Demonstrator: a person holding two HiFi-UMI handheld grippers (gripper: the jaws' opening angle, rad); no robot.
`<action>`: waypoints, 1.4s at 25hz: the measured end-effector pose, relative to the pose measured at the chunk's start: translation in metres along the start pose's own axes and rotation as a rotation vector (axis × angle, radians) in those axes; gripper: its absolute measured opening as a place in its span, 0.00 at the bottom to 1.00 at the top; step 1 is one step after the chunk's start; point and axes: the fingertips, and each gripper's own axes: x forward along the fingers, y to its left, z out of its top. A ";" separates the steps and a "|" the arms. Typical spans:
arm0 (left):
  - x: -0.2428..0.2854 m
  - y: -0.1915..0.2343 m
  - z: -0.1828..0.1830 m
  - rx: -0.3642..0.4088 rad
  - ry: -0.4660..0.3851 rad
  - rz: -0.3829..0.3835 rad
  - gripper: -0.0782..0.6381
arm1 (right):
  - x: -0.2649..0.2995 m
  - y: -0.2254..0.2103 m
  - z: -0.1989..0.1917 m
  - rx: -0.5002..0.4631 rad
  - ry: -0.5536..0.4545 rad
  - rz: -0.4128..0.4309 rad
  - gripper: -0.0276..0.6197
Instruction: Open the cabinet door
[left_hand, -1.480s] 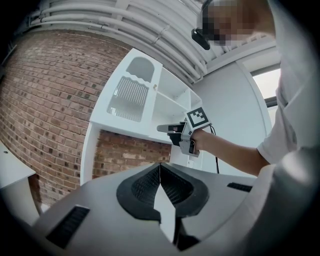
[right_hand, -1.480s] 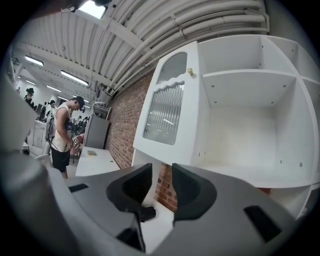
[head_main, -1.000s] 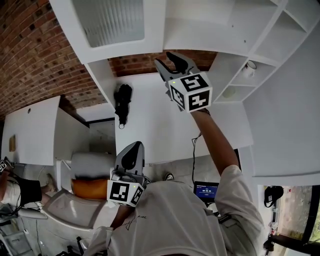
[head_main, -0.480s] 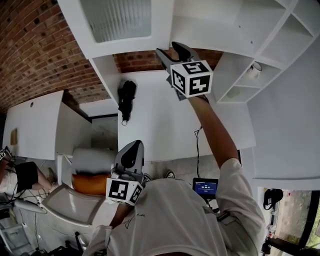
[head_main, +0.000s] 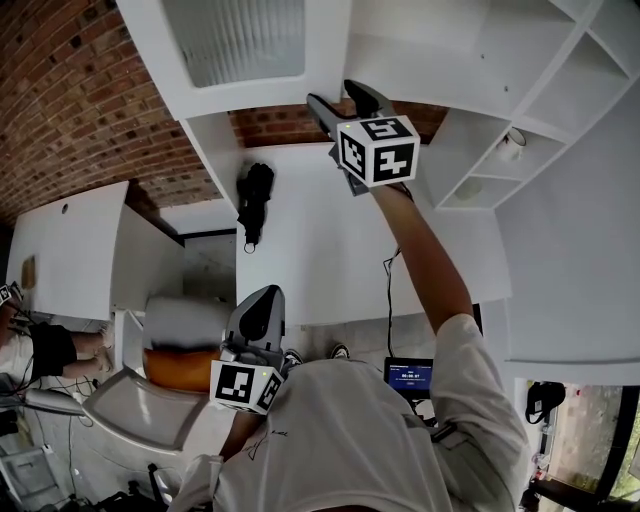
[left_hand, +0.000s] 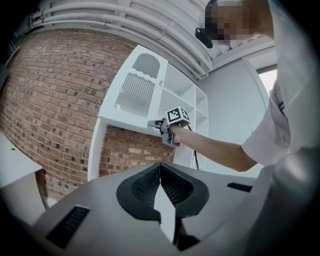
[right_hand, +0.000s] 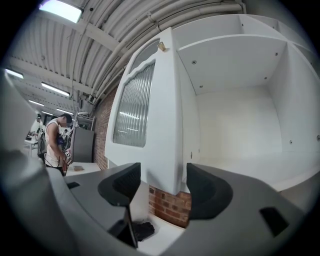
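The white cabinet door (head_main: 240, 45) with its ribbed glass panel (right_hand: 134, 107) stands swung out from the open cabinet, whose bare inside (right_hand: 240, 120) shows. My right gripper (head_main: 335, 100) is raised at the door's free edge. Its jaws are opening, and the lower corner of the door (right_hand: 167, 165) sits between the fingers (right_hand: 122, 185) without being pressed. My left gripper (head_main: 262, 305) hangs low by the person's chest, shut with nothing in it (left_hand: 160, 172). From there the right gripper (left_hand: 156, 124) shows at the door's lower edge.
A black object (head_main: 252, 200) lies on the white counter (head_main: 300, 260) below the cabinet. Open shelves to the right hold a mug (head_main: 512, 140). A brick wall (head_main: 70, 110) runs behind. Another person (right_hand: 52, 142) stands far off at the left.
The right gripper's jaws have spread wider around the door's edge, and the hand has shifted slightly up the picture. The left gripper has stayed where it was.
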 end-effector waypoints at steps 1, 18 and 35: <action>0.000 0.001 -0.001 0.001 0.002 0.004 0.13 | 0.001 0.001 0.000 0.001 -0.001 0.003 0.46; -0.002 0.010 -0.006 0.000 0.020 0.015 0.13 | 0.003 0.009 0.001 -0.027 0.007 -0.005 0.48; -0.004 0.009 -0.009 0.005 0.040 0.008 0.13 | -0.015 0.016 0.000 -0.049 0.013 -0.005 0.46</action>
